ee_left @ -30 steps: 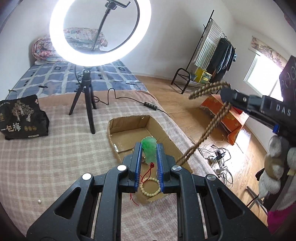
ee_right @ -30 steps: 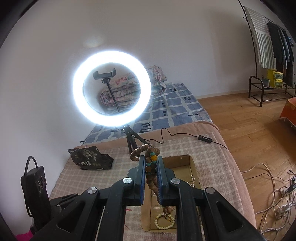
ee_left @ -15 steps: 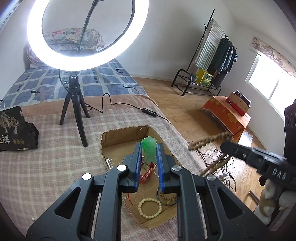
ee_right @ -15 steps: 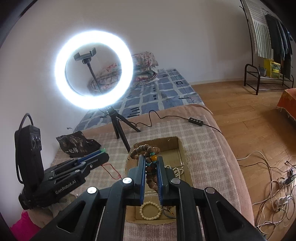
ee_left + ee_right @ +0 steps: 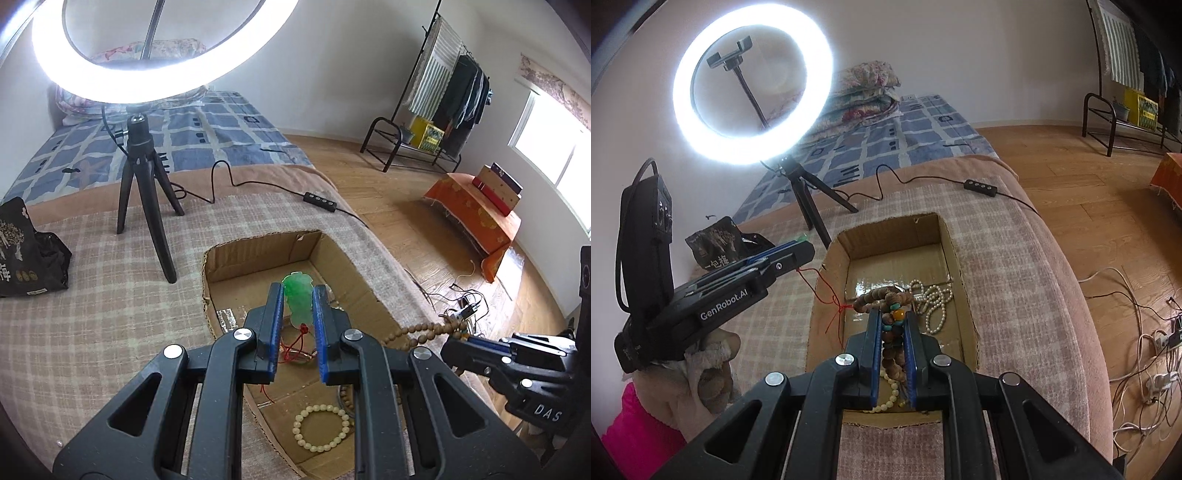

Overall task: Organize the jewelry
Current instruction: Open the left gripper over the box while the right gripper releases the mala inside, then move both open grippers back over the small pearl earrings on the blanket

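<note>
Left gripper (image 5: 298,312) clamped on brittle pendant (image 5: 300,297), right gripper (image 5: 894,334) clamped on limp beads (image 5: 892,317); grip mid-strand over box (image 5: 955,266).

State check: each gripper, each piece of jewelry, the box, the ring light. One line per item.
left gripper: shut on green pendant
green pendant: held above the box, red cord dangling
right gripper: shut on brown bead strand
brown bead strand: held, hanging into the box
cardboard box: open-topped, on the checked blanket
cream bead bracelet: lying loose in the box
pearl strand: piled in the box
ring light: on, standing on its tripod
</note>
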{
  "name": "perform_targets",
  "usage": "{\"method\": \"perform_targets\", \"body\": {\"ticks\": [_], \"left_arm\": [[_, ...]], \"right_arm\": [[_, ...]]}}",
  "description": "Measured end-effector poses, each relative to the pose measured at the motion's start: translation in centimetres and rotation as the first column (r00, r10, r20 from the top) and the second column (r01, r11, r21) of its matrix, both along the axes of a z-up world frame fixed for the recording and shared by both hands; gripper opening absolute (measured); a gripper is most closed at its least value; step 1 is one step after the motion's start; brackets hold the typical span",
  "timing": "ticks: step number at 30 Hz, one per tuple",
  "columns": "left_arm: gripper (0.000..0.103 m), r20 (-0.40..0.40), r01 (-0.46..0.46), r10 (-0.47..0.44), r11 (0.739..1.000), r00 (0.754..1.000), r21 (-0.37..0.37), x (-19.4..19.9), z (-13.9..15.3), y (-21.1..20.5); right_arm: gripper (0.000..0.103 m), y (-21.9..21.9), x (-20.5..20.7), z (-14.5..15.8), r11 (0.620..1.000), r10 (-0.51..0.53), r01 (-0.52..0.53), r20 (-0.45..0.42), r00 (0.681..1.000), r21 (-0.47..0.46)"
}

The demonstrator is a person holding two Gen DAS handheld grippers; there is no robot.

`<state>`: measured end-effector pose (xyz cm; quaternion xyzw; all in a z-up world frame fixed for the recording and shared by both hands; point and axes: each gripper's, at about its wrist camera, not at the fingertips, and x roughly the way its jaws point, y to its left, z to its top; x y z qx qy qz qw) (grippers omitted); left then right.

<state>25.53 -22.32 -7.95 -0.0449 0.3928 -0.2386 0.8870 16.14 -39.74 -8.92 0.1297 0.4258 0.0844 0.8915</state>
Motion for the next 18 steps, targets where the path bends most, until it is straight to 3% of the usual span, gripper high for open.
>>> {"method": "perform_targets", "body": {"ticks": [7, 8, 10, 11, 13, 15, 18], "left_arm": [[0.014, -0.01, -0.018, 0.018, 0.999, 1.0, 0.036, 0.4, -0.8, -0.1], [0.017, -0.014, -0.018, 0.019, 0.999, 1.0, 0.042, 0.4, -0.9, -0.1], [0.033, -0.01, -0.02, 0.02, 0.999, 1.0, 0.045, 0.4, -0.9, 0.0], [0.035, -0.009, -0.021, 0.022, 0.999, 1.0, 0.046, 0.3, -0.9, 0.0], [0.035, -0.011, -0.02, 0.02, 0.999, 1.0, 0.046, 0.3, -0.8, 0.1], [0.035, -0.009, -0.022, 0.022, 0.999, 1.0, 0.047, 0.2, -0.7, 0.2], [0.035, -0.008, -0.025, 0.025, 0.998, 1.0, 0.05, 0.0, -0.4, 0.5]], "right_arm": [[0.015, -0.3, 0.4, -2.0, 1.0, 0.001, 0.0, -0.051, 0.999, 0.017], [0.019, -0.3, 0.4, -2.2, 1.0, 0.002, -0.001, -0.053, 0.999, 0.019], [0.032, -0.2, 0.4, -2.4, 1.0, 0.005, -0.003, -0.062, 0.998, 0.029], [0.034, -0.1, 0.4, -2.5, 1.0, 0.008, -0.006, -0.069, 0.998, 0.028], [0.052, 0.2, 0.4, -2.7, 1.0, 0.008, -0.007, -0.081, 0.997, 0.012], [0.063, 0.5, 0.4, -2.7, 1.0, 0.005, -0.006, -0.078, 0.997, -0.013], [0.072, 1.0, 0.3, -2.7, 0.999, 0.008, -0.011, -0.082, 0.997, -0.035]]}}
